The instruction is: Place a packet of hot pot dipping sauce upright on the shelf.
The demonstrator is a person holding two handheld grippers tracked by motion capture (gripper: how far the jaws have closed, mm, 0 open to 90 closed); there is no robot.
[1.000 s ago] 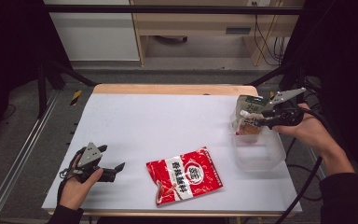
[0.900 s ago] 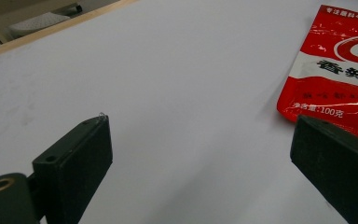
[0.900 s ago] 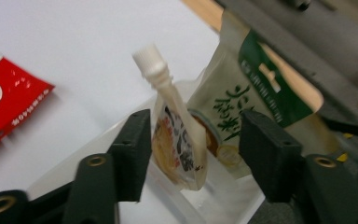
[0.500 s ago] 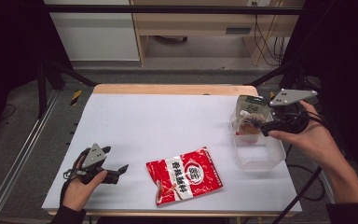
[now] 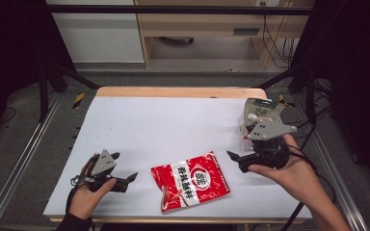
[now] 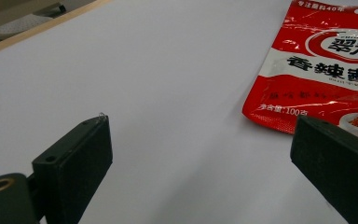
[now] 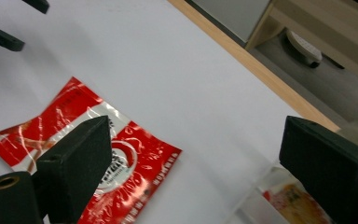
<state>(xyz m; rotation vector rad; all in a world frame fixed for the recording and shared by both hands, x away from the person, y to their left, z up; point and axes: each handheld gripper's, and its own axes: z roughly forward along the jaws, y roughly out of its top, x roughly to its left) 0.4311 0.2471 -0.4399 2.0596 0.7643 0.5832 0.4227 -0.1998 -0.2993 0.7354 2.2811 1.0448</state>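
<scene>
Black jaws on both our grippers stand wide open w/ nothing between them. Our right gripper point(image 5: 238, 161) hangs just right of the red sachet point(image 5: 191, 179), pointing at it; our left gripper point(image 5: 125, 179) rests low on the white surface point(image 5: 173, 120), near the sachet's left edge but apart. Sachet lies flat, front-centre, slightly crumpled.

Risks, as we judge them: foil is thin and slick, so jaws closing from above may only skid over it or push it along the surface; a pinch on one corner could let it flop or slip out. Clear tub point(image 5: 245, 132) w/ a packet in it sits just behind the right gripper, so a backward swing could knock it.

Vs 1 s ago: right gripper has left the tub and come down toward the sachet; left barely shifted.
</scene>
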